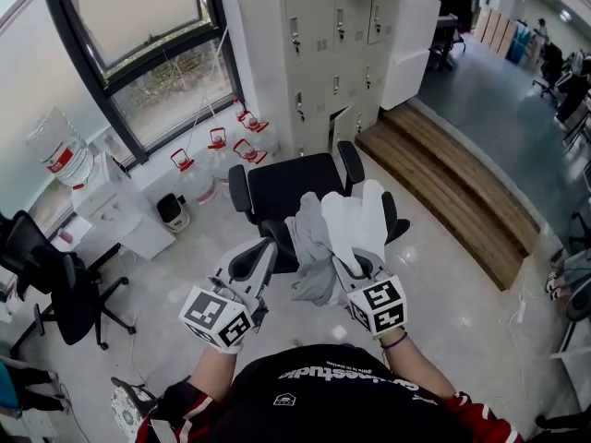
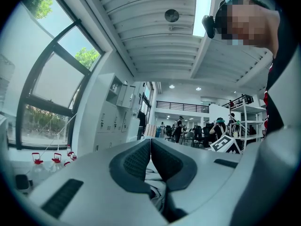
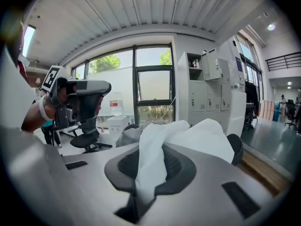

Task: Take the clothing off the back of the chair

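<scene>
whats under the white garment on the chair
Grey clothing lies beside the white garment, perhaps partly beneath. The black chair's seat shows beyond; the backrest top under both is covered.

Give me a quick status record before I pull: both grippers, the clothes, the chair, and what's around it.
left gripper: shut on the grey garment, fabric pinched between its pads
right gripper: shut on the white garment, cloth bunched between the jaws
clothes: both at the back of the chair, side by side, grey on the left, white on the right; not yet pulled clear
chair: black office chair, back towards the person, seat bare
surroundings: water jugs by the window, lockers beyond the chair
</scene>
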The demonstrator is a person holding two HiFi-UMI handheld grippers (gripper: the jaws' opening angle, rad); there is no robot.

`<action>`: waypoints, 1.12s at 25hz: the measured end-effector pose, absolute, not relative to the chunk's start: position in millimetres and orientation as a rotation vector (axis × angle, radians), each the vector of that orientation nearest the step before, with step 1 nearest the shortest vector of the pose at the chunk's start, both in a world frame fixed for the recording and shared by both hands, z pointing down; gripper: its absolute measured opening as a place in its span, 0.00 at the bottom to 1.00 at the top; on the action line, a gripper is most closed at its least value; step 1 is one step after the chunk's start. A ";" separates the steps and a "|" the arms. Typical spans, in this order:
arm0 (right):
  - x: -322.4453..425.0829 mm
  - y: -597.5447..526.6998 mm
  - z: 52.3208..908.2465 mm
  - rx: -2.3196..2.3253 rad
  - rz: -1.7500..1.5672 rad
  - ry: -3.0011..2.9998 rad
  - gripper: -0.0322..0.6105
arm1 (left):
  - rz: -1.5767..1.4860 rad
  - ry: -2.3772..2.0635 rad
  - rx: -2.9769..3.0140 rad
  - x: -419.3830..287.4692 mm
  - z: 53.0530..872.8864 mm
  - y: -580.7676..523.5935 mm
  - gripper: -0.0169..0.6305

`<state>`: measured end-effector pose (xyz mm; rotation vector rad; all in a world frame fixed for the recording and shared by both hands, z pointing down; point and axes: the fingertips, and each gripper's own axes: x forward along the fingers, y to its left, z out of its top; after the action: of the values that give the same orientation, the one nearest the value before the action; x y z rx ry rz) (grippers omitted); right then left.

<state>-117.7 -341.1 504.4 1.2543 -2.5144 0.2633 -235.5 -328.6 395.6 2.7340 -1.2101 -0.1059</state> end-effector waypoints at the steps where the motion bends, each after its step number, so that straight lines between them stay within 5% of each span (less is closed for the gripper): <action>1: -117.1 -340.7 502.8 1.261 0.267 -2.525 0.14 | -0.107 -1.210 2.732 -236.4 396.7 -328.2 0.06; 13: -79.6 -335.7 465.0 1.369 0.238 -2.585 0.13 | -0.118 -1.158 2.748 -217.7 396.5 -331.4 0.06; 28: 35.7 -313.7 438.2 1.651 0.200 -2.492 0.13 | -0.102 -0.913 2.853 -110.0 389.3 -332.6 0.06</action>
<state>35.7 -313.7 438.2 1.6513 -2.4922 0.1998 -110.0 -332.6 389.3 2.8531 -0.9132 -0.1024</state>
